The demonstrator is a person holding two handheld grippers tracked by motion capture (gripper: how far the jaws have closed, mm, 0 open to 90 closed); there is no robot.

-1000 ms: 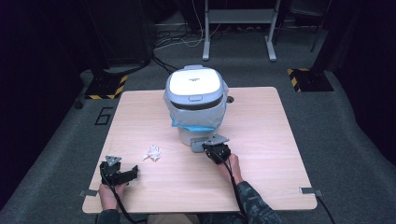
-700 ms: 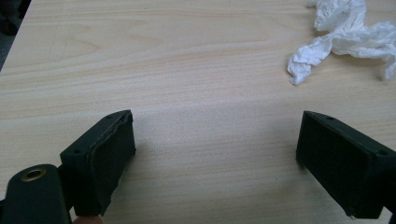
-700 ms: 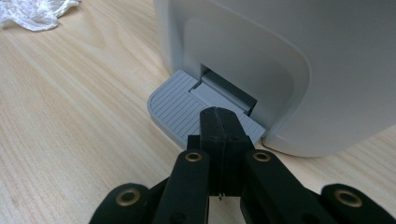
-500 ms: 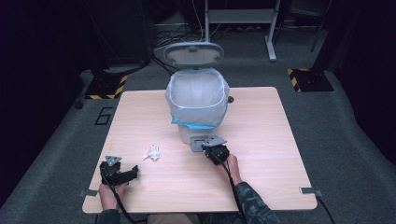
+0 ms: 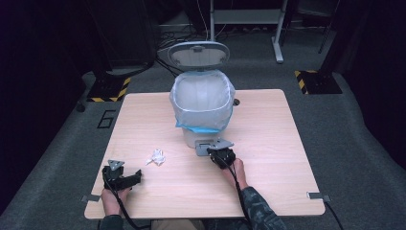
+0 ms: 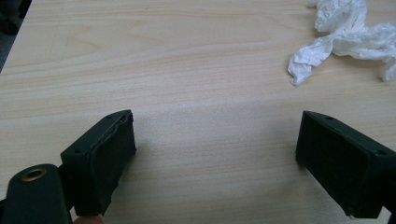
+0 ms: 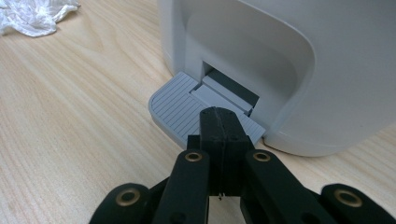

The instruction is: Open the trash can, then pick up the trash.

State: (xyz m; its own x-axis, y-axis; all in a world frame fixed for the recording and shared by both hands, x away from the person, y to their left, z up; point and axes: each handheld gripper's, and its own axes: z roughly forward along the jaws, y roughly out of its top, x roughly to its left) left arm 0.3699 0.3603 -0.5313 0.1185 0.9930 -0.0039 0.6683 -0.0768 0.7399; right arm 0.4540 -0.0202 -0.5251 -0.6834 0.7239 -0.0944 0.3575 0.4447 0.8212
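A light wooden square table (image 5: 268,143) carries a white plastic pedal bin (image 5: 203,108) lined with a translucent bag edged in blue; it stands just inside the middle of the far edge, and its grey-rimmed lid (image 5: 198,53) is swung up behind it. The high view shows the open mouth of the bag. The right gripper view shows what that one cannot: the grey ribbed foot pedal (image 7: 180,105) jutting from a recess at the bin's base, with the right gripper (image 7: 219,126) set on top of it, jaws pressed flat together with nothing between them. From above, this gripper (image 5: 220,155) sits just in front of the bin, near the table's centre — the pedal itself is partly covered by the gripper's grey plate.

A crumpled white paper tissue (image 5: 156,157) lies left of centre, well apart from the bin. The left gripper (image 5: 125,178) rests near the near-left corner, held by a hand at the near edge. In the left gripper view its jaws stand wide apart over bare wood — the tissue (image 6: 345,37) lies beyond them, up toward the right, untouched.
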